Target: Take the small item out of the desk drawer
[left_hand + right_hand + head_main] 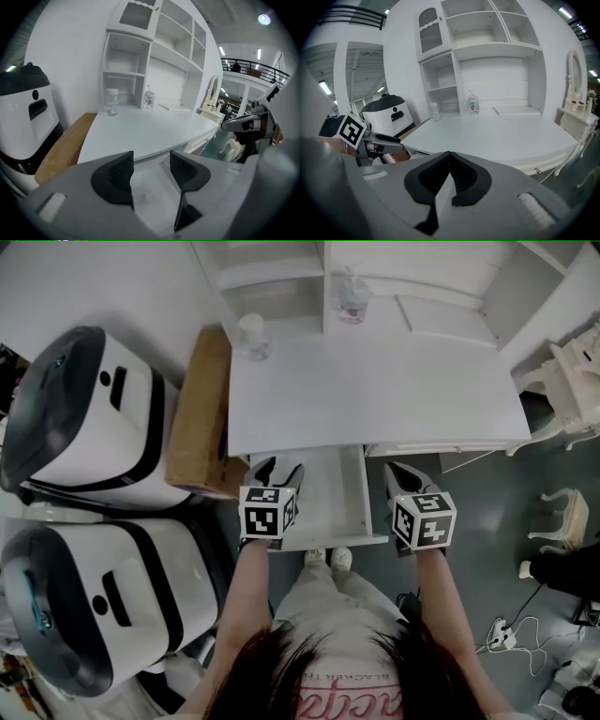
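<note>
White drawer (330, 495) stands pulled out under the tabletop (375, 390). Left gripper (281, 471) hangs over the drawer's left edge, jaws wide and empty. Through them, on the drawer floor, there's a faint pale lump, the item (146, 196), too blurred to tell more. Right gripper (399, 471) hovers just off the drawer's right side, jaws pressed together with nothing between. Two bottles (253, 335) sit at the back of the tabletop, and a cardboard box (201, 413) stands against its left side.
</note>
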Demonstrator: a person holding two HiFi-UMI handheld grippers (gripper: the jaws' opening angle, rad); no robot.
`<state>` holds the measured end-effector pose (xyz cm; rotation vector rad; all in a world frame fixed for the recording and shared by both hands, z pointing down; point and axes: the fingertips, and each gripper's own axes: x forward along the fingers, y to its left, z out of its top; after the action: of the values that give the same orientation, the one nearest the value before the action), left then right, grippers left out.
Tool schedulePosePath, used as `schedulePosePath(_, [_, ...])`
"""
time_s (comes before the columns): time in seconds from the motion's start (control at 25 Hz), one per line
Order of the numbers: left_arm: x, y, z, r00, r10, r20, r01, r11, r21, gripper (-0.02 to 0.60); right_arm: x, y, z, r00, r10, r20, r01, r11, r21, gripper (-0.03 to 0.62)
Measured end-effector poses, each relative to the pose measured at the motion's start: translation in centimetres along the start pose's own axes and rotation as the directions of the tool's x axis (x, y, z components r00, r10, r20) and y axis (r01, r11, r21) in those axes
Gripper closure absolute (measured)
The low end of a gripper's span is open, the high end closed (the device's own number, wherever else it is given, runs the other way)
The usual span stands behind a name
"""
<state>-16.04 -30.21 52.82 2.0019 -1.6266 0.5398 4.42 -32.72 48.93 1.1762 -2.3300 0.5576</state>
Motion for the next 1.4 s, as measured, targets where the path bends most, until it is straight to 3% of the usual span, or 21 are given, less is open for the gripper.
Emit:
schedulePosePath(0.4, [2.4, -0.8, -4.5, 0.99, -0.042, -0.133, 0.04, 0.999, -0.022, 0.321, 0.4, -0.7, -3.7, 0.997, -0.008, -0.073, 0.012, 0.999, 0.049, 0.592])
schedulePosePath(0.68, [3.9, -1.5, -7.9, 0.97, -0.064, -0.233, 0.052, 0.997, -0.057, 0.318, 0.7, -1.3, -4.7, 0.995, -0.013, -0.1, 0.019, 0.998, 0.062, 0.592])
schedulePosePath(1.4, [7.2, -1.6, -13.7, 0.914, -0.091, -0.395, 0.055, 0.993, -0.101, 0.299, 2.7, -0.1, -6.8, 0.985, 0.014, -0.173, -0.012, 1.0, 0.013, 0.592])
